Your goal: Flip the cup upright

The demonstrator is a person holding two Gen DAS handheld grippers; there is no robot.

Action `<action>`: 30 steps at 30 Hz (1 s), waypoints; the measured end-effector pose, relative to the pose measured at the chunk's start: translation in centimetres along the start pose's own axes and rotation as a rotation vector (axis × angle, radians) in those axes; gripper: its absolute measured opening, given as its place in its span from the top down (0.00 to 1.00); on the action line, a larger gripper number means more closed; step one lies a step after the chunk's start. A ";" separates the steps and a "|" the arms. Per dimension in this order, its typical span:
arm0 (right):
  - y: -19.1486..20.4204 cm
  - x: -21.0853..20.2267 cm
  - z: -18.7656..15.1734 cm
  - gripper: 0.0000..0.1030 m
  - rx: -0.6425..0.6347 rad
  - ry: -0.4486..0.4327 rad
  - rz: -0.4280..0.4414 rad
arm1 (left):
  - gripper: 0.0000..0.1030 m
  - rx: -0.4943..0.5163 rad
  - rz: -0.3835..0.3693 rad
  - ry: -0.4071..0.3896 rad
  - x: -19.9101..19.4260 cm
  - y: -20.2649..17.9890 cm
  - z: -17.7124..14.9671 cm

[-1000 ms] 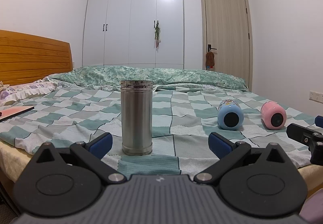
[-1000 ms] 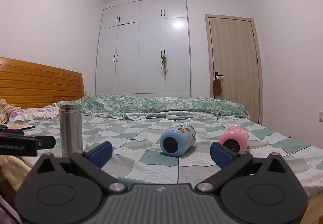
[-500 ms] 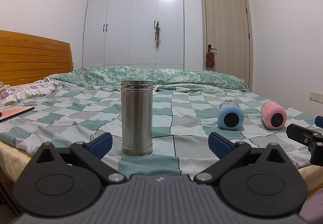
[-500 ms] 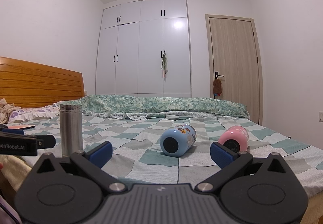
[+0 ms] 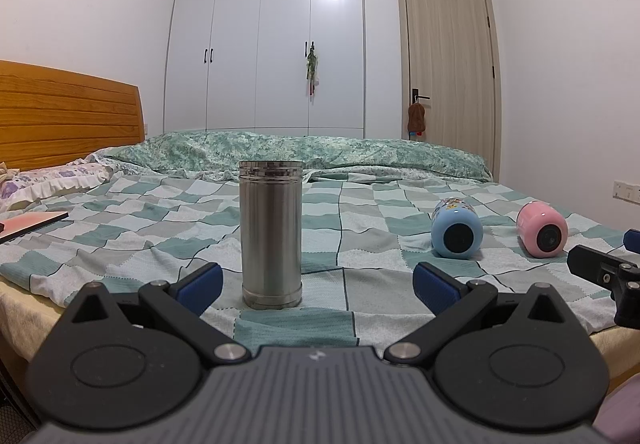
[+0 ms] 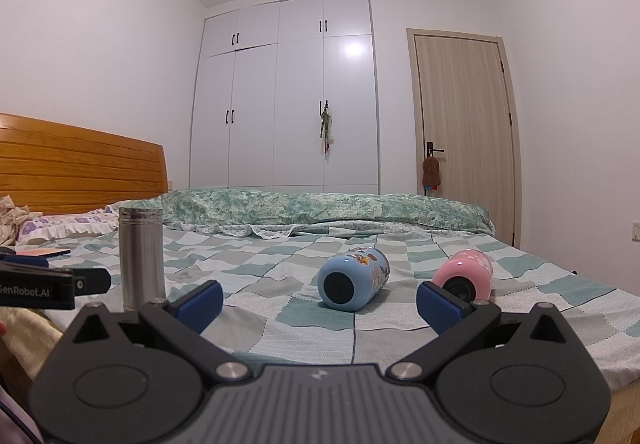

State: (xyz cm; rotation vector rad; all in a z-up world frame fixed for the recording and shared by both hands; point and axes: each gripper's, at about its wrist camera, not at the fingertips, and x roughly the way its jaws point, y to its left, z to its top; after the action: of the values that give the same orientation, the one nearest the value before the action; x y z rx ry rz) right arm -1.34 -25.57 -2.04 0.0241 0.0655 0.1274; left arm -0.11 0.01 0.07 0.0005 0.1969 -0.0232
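Note:
A steel cup point(image 5: 271, 234) stands upright on the checkered bedspread, just beyond my open, empty left gripper point(image 5: 318, 284); it also shows at the left of the right wrist view point(image 6: 141, 252). A blue cup point(image 6: 354, 278) lies on its side with its base toward me, straight ahead of my open, empty right gripper point(image 6: 319, 304). A pink cup point(image 6: 466, 276) lies on its side to its right, behind the right fingertip point(image 6: 438, 306). Both lying cups show in the left wrist view, the blue cup point(image 5: 457, 228) and the pink cup point(image 5: 542, 229).
The bed point(image 5: 360, 204) has a rolled green quilt point(image 5: 304, 150) at the back, a wooden headboard point(image 5: 68, 112) and pillow at left, and a pink book point(image 5: 34, 222) near the left edge. Wardrobe and door stand behind.

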 end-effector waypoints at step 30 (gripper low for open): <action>-0.3 1.0 1.6 0.00 -0.017 0.000 -0.008 | 0.00 0.050 -0.046 0.030 1.8 -2.1 1.7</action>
State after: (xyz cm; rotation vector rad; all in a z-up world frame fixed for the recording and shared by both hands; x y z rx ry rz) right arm -0.17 -25.78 -0.55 0.0069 0.0648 0.1194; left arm 1.97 -2.14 1.35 0.0457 0.2258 -0.0744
